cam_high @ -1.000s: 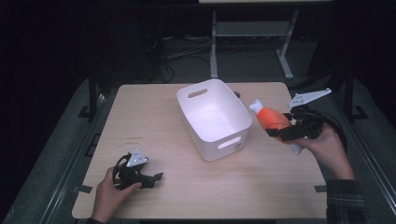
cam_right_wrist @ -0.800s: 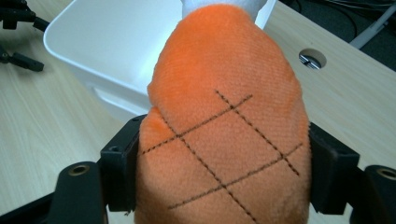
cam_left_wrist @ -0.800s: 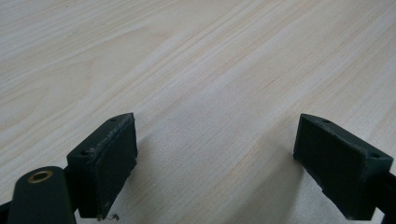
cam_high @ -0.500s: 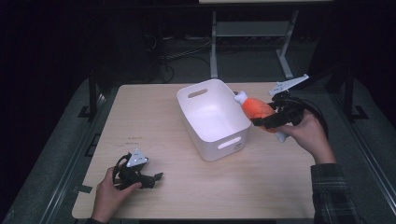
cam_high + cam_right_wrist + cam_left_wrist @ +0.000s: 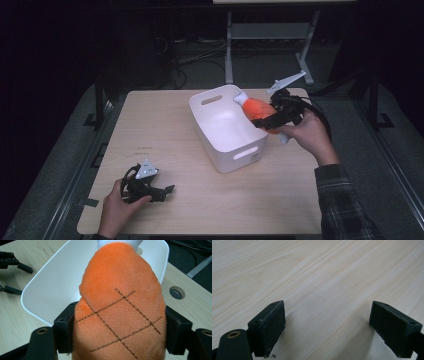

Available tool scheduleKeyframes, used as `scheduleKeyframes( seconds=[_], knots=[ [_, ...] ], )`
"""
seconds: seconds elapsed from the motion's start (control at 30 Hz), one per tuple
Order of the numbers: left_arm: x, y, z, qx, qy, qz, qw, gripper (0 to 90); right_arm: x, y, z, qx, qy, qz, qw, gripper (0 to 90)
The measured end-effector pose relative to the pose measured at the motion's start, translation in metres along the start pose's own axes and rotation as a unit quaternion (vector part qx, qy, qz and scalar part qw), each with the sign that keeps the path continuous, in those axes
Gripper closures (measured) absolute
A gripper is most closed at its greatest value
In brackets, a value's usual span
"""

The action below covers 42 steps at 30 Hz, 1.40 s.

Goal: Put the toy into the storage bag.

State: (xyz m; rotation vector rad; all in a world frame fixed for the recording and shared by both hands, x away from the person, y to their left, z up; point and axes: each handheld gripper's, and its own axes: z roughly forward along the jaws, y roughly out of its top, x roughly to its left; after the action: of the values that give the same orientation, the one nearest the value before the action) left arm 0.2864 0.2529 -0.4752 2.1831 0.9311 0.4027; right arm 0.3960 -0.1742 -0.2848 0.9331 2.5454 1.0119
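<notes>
In the right gripper view, the orange plush toy [image 5: 120, 312] hides most of the white bin's [image 5: 50, 285] interior, its own white tip cut off by the top edge.

On the table [image 5: 200, 210], near its middle and toward the far edge, the tub [image 5: 227, 132]. Just right of the tub, over its right rim, the plush toy [image 5: 260, 111], clamped between the jaws of the right gripper [image 5: 265, 122], tip pointing to the far-left. Near the front-left corner, resting on the table, the left gripper [image 5: 167, 190], jaws apart; well apart from the tub. Probably nothing inside the tub.
</notes>
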Motion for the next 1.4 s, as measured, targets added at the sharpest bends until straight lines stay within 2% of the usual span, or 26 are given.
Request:
scheduleKeyframes(
  seconds=[0.23,0.53,0.77,0.93,1.1,1.4],
  knots=[
    [0.0,0.0,0.0,0.0,0.0,0.001,1.0,12.6,0.01,0.02,0.019,0.01,-0.003,-0.009,0.9999,26.4],
    [0.0,0.0,0.0,0.0,0.0,0.001,1.0,12.6,0.022,0.039,0.041,0.012,0.004,-0.012,0.9998,26.2],
    [0.0,0.0,0.0,0.0,0.001,0.001,1.0,12.6,0.029,0.047,0.054,0.017,0.003,-0.013,0.9998,26.0],
    [0.0,0.0,0.0,0.0,0.001,0.001,1.0,12.6,0.033,0.053,0.065,0.021,-0.003,-0.001,0.9998,25.9],
    [0.0,0.0,0.0,0.0,0.0,0.001,1.0,12.6,0.04,0.057,0.077,0.028,0.002,-0.008,0.9996,25.7],
    [0.0,0.0,0.0,0.0,0.0,0.001,1.0,12.6,0.048,0.06,0.096,0.047,-0.005,-0.016,0.9987,24.2]
  ],
)
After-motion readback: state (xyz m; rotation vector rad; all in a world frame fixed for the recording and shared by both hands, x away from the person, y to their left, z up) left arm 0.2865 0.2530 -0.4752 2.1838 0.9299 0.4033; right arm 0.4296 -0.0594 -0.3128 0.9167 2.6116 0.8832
